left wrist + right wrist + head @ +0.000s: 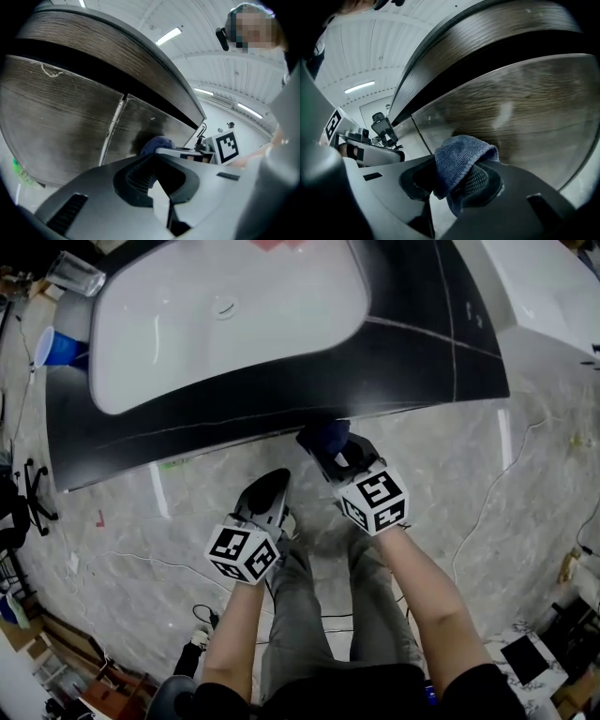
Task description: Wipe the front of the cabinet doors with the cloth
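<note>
right hand-held gripper (459, 183): clamped on blue cloth (461, 157)
cloth: up against cabinet door (525, 117) front
left hand-held gripper (157, 183): jaws together, empty, held low beside right one

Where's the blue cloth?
In the right gripper view, the blue cloth is pinched in the right tool, close to the dark wooden cabinet door.

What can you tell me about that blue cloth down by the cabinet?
The cloth is dark blue with a fine looped weave, like microfibre. It is bunched and folded over, not spread flat. The right tongs are shut on it, and a rounded wad pokes out past their tips. It sits just under the edge of the dark counter, close up to the wood-grain cabinet door; whether it presses on the door cannot be told.
</note>
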Motion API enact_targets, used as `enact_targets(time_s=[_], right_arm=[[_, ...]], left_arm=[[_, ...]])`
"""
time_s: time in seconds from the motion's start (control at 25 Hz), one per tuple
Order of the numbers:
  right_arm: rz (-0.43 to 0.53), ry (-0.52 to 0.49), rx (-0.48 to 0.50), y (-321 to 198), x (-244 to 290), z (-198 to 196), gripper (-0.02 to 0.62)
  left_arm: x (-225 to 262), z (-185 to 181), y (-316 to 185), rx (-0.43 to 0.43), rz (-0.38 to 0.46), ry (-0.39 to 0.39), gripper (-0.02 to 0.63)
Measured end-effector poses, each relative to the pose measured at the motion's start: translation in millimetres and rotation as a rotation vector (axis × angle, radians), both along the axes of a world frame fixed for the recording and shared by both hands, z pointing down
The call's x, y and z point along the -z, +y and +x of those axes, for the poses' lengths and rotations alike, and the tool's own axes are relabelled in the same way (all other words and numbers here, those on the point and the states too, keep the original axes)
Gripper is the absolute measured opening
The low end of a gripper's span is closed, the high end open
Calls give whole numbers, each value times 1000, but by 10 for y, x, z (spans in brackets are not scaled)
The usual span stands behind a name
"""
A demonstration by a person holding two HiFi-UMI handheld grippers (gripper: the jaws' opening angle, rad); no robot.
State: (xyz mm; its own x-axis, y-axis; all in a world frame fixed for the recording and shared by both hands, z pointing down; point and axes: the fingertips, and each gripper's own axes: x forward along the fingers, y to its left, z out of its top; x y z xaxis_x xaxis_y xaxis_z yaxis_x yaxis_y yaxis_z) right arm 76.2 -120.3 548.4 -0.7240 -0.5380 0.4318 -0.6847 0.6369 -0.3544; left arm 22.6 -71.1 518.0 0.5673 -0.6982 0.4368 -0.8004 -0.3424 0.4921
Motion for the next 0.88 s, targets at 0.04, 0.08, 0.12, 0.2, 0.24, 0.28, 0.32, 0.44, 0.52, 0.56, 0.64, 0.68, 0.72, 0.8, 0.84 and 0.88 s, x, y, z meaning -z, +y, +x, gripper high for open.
enact_targets(time_s=[0.04,0.08,0.12,0.2,0.24,0.28,0.32,0.44,0.52,0.56,0.64,0.68,0.72,0.8,0.84,0.88], right_arm=[[1,4,-10,-19,-8,102,126],[2,10,-21,-36,-17,210,126],[1,15,-33,-53,-27,323,126],[-1,27,-59,-88,-46,554,126],[-1,33,-71,-107,-55,666,126],[-1,39,-83,-125,-64,773,126],[0,44,-95,-141,-74,875,126],[-1,54,-129,-179,-106,1163,126],[-3,55,-156,-208,-127,1333,126],[-5,54,-170,-220,-138,1413,126],[-14,56,-199,-239,-166,1574,126],[-19,58,-213,-248,-179,1654,126],[-22,61,-224,-256,-189,1729,126],[-23,68,-238,-268,-200,1853,126],[-23,71,-241,-270,-201,1896,126],[-23,73,-243,-266,-199,1925,126]], left_arm=[[-8,83,-19,-11,0,2,10],[-13,169,-34,-21,-1,5,10],[-17,256,-47,-31,-2,9,9],[-22,425,-76,-49,-2,16,9],[-26,503,-93,-58,-2,19,9],[-32,577,-110,-67,-2,20,9],[-40,647,-124,-75,-3,21,10],[-65,846,-159,-97,-5,24,9],[-80,964,-184,-109,-5,24,10],[-87,1019,-192,-115,-5,24,9],[-101,1121,-195,-124,-7,23,9],[-107,1168,-192,-128,-8,23,9],[-110,1210,-189,-131,-8,24,9],[-118,1276,-182,-136,-11,26,9],[-123,1298,-180,-139,-12,25,10],[-130,1313,-178,-142,-14,24,9]])
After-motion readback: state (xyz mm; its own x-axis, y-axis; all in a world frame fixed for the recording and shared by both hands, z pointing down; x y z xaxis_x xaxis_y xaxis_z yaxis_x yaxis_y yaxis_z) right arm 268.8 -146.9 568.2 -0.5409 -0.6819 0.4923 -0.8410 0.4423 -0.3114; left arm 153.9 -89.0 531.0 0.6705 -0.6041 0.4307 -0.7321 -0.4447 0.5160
